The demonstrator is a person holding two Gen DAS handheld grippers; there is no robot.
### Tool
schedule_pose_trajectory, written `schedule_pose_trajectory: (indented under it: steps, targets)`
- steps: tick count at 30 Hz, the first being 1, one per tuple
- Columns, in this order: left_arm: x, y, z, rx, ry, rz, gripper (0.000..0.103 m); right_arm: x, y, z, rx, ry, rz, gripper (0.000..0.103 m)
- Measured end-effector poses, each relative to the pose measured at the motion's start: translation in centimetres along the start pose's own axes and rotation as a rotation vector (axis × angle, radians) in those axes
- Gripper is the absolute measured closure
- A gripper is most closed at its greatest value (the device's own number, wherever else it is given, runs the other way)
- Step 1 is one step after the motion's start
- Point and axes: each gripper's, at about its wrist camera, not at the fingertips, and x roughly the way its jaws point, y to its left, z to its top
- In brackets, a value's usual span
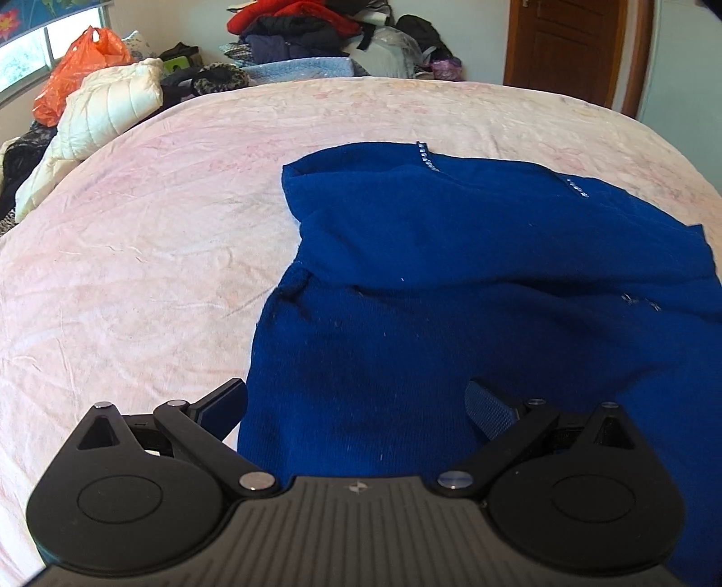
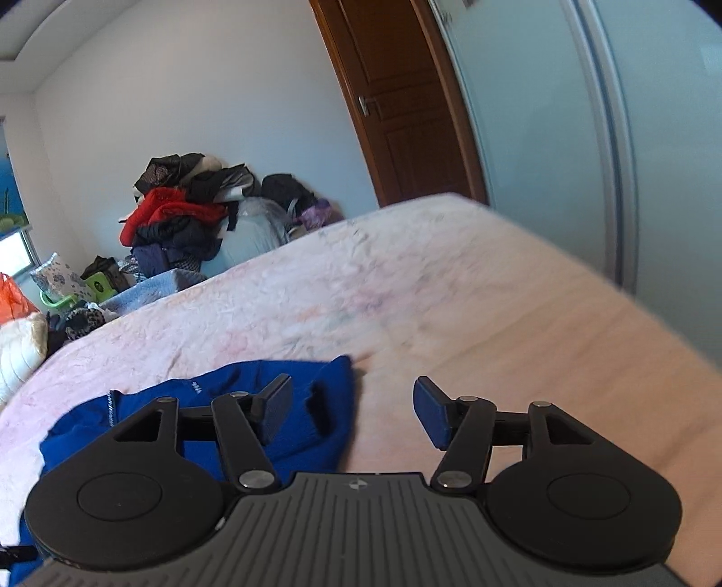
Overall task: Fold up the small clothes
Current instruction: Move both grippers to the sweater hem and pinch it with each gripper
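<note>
A dark blue knit garment (image 1: 451,271) with small rhinestone rows lies partly folded on the pink bedsheet (image 1: 158,225). My left gripper (image 1: 356,402) hangs over its near edge with the jaws wide apart. The cloth lies beneath and between the fingers, and the pads do not press on it. In the right wrist view the same blue garment (image 2: 336,406) lies to the lower left on the bedsheet (image 2: 406,293). My right gripper (image 2: 354,406) is lifted above the bed, open, with nothing between its fingers. Its left finger (image 2: 275,406) overlaps the garment's right edge in the picture.
A white padded jacket (image 1: 104,113) and an orange plastic bag (image 1: 81,63) lie at the bed's far left. A heap of clothes (image 1: 293,31) is piled against the back wall. A brown door (image 2: 406,113) and a pale sliding wardrobe panel (image 2: 586,135) stand to the right.
</note>
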Motion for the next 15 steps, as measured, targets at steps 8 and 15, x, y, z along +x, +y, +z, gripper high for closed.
schedule_pose_trajectory:
  steps: [8,15]
  targets:
    - [-1.9,3.9,-2.7,-0.021,0.019,-0.117,0.000,-4.1,-0.7,-3.3,0.000,0.245,0.291,0.028]
    - [-1.0,9.4,-3.9,-0.138,0.045,-0.139,0.000,-4.4,-1.5,-9.7,0.155,0.450,0.403,0.029]
